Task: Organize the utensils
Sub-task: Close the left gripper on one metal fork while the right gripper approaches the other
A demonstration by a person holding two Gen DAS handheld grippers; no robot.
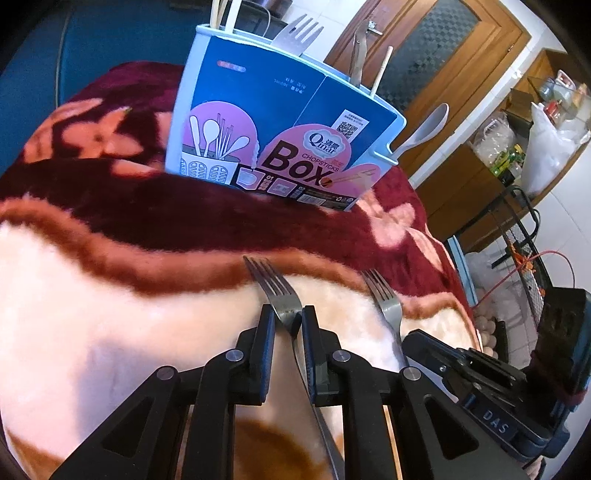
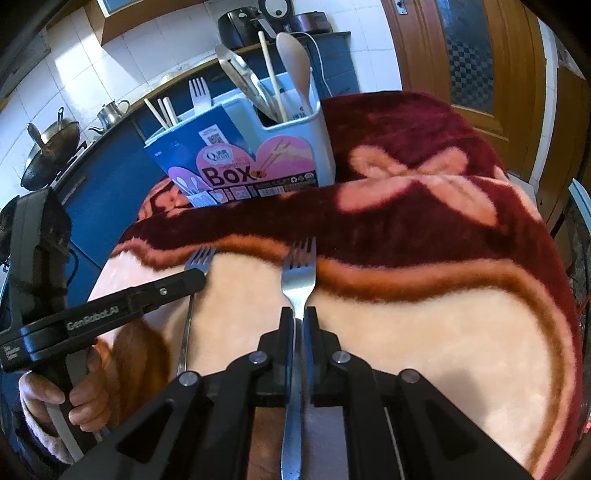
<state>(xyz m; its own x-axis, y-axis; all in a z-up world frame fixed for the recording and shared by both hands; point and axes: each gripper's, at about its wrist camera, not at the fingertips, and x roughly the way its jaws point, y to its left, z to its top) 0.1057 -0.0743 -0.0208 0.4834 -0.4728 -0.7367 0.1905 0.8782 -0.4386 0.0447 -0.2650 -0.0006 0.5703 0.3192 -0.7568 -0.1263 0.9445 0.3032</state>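
While both tools sit clamped on a fork each, left tool (image 1: 289, 320) and right tool (image 2: 298, 320), I judge the steel stiff, light, probably slippery; necks pinch best.

A home kitchen: beyond the right gripper (image 2: 298, 314), a blue counter (image 2: 110, 162) against white wall tiles (image 2: 74, 62) carries a wok (image 2: 50, 155), a steel kettle (image 2: 110, 110) and an air fryer (image 2: 240, 24). A wooden door (image 2: 461, 55) stands farther right; a plush floral blanket (image 2: 424, 258) lies beneath.
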